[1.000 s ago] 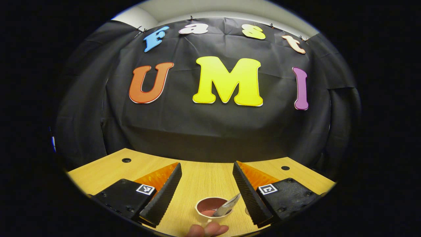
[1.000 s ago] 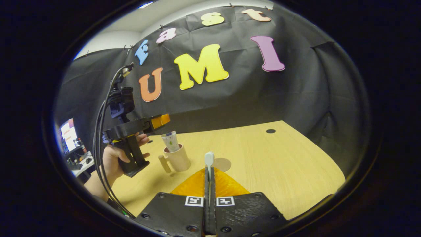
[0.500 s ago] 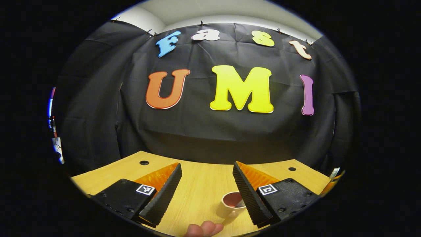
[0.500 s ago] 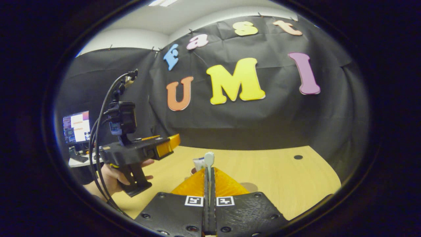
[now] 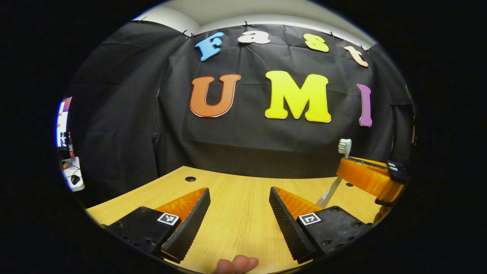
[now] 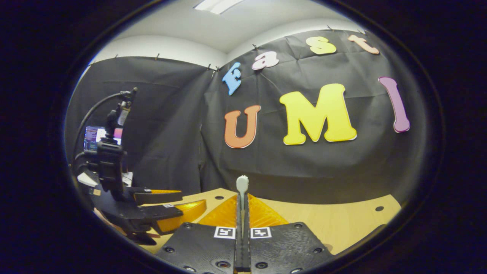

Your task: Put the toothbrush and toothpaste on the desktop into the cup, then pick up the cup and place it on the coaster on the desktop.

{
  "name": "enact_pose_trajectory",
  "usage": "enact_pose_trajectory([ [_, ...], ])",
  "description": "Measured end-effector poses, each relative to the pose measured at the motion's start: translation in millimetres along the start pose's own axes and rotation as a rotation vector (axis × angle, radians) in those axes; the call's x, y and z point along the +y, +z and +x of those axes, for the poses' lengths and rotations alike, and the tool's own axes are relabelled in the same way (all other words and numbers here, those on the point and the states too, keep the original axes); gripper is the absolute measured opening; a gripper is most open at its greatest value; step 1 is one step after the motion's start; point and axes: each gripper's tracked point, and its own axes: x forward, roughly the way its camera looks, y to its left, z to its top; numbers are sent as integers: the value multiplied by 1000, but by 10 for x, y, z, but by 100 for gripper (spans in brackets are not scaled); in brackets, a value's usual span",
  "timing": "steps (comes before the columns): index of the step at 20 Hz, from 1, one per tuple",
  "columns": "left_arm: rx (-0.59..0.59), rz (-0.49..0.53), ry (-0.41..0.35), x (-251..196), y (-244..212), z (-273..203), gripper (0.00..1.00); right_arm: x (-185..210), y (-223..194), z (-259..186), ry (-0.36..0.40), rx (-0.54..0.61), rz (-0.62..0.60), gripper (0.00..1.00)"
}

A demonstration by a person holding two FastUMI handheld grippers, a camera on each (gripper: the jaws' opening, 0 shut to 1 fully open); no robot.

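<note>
Toothbrush (image 6: 242, 190) upright in right hand-held gripper (image 6: 242, 217) above desktop (image 6: 342, 224).

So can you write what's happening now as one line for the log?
right gripper: shut on toothbrush, bristles up | left gripper: open, nothing between fingers, above desktop | toothbrush not yet in cup

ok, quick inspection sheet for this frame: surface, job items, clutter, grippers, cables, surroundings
Surface: wooden desktop, bare where visible, with round cable holes.
Job's things: toothbrush upright, clamped in the right gripper. No cup, toothpaste or coaster seen.
Clutter: nothing seen on the desktop.
Grippers: left gripper open and empty over the desktop; right gripper shut on the toothbrush.
Cables: black cable arcing over the left gripper's mount.
Surroundings: black cloth wall; lit monitor and a side desk with small items beyond the booth.
</note>
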Motion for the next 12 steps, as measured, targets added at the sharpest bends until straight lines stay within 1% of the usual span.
enact_pose_trajectory([
  [3, 9, 2, 20, 168, -51, -18, 98, -49, -9, 213, -34, -30, -11, 0],
  [4, 12, -1, 23, 208, -66, -27, 100, -83, 41, 271, -49, -52, -8, 0],
  [5, 14, -3, 25, 233, -69, -21, 98, -133, 84, 313, -71, -72, -14, 0],
  [7, 14, 0, 26, 275, -75, -35, 98, -220, 94, 402, -103, -96, -32, 0],
  [12, 6, 5, 30, 351, -66, -37, 98, -414, -69, 575, -146, -53, -13, 0],
])
